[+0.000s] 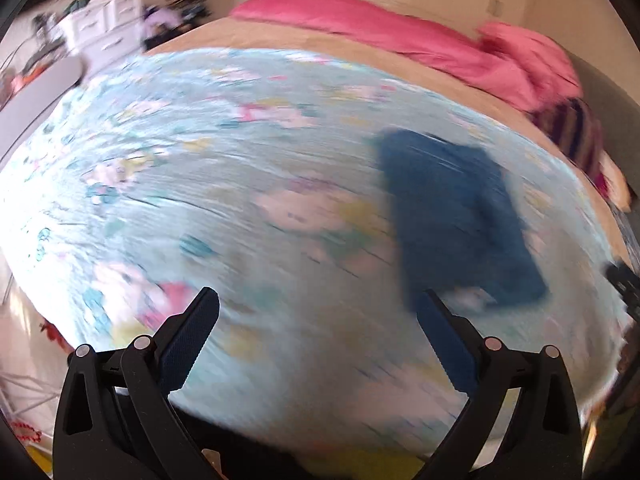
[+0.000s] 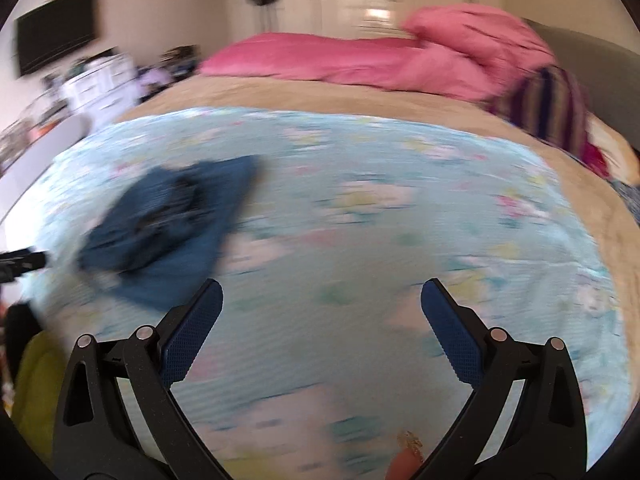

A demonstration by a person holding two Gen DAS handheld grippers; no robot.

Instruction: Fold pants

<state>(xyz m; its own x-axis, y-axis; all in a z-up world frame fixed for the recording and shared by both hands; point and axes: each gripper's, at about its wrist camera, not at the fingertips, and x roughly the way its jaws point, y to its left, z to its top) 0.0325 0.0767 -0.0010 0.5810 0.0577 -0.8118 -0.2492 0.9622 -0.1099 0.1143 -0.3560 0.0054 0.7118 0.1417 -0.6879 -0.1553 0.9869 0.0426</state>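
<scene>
Left wrist view: the left gripper (image 1: 318, 300) stands with its jaws spread wide and nothing between them, above a light blue floral sheet (image 1: 200, 200) on the bed. The dark blue pants (image 1: 460, 216) lie in a compact bundle on the sheet, ahead and to the right. A pink blanket (image 1: 400, 36) lies along the far side. The picture is motion-blurred.

Right wrist view: the right gripper (image 2: 322, 292) is likewise wide apart and empty. The pants (image 2: 172, 220) lie rumpled ahead-left.
</scene>
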